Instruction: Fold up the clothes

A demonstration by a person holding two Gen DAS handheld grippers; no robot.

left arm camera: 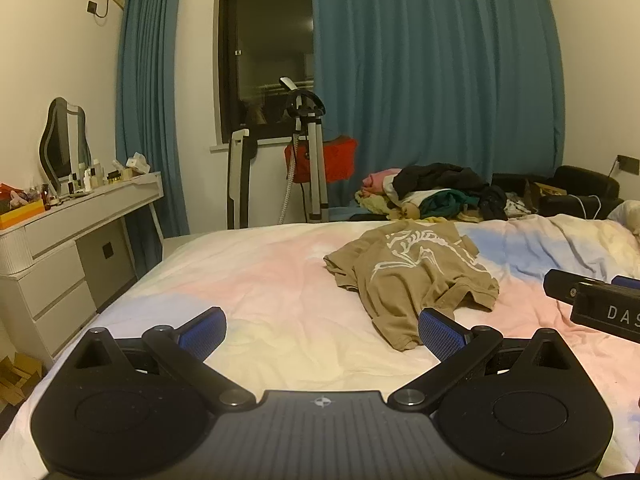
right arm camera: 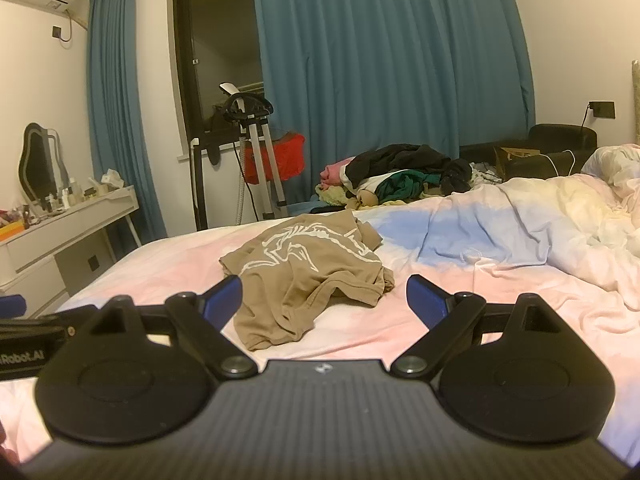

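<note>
a tan t-shirt [right arm camera: 308,276] with a white graphic lies crumpled on the pastel bed sheet [right arm camera: 460,280]. the left gripper [left arm camera: 322,330] and right gripper [right arm camera: 324,300] hover spread wide, empty.

Tan T-shirt [left arm camera: 412,276] (white graphic print facing up) lies crumpled and unfolded on the pastel bedsheet [left arm camera: 260,280]

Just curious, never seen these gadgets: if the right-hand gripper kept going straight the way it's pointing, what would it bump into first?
Most likely the crumpled tan T-shirt on the bed. It lies just ahead between the open fingers of the right gripper, though the depth is hard to judge.
</note>
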